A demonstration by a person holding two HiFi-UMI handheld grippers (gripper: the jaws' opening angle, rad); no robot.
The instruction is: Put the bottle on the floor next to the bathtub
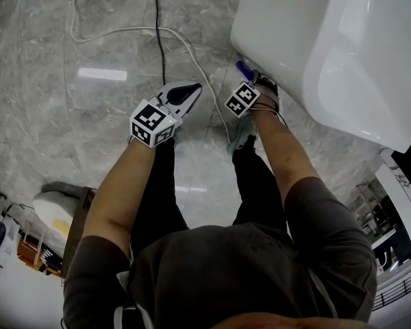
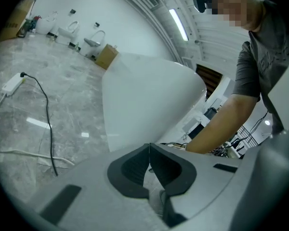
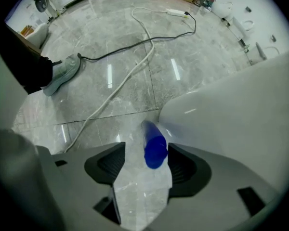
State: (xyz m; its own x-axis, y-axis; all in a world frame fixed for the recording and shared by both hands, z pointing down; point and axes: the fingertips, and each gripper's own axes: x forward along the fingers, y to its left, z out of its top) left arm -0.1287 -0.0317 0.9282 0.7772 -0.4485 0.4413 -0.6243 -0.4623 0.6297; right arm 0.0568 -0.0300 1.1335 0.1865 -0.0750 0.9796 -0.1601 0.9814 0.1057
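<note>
Standing on the floor (image 3: 111, 57) beside the bathtub (image 3: 241, 105), the bottle (image 3: 154, 148) is between the parted jaws of your right gripper (image 1: 259, 81) (pads not pressing); your left gripper (image 2: 150, 153) has jaws together.

There is one blue bottle (image 3: 155, 148) and one white bathtub (image 1: 288, 26), and there are two hand-held grippers: the left hand-held gripper (image 2: 149, 154) and the right hand-held gripper (image 3: 145, 163). Two cables lie on the floor (image 1: 89, 149), one black cable (image 3: 135, 44) and one white cable (image 3: 120, 85), along with a single white power strip (image 2: 12, 84). One grey-green shoe (image 3: 62, 73) can be seen, and the left gripper view shows one cardboard box (image 2: 107, 56).
</note>
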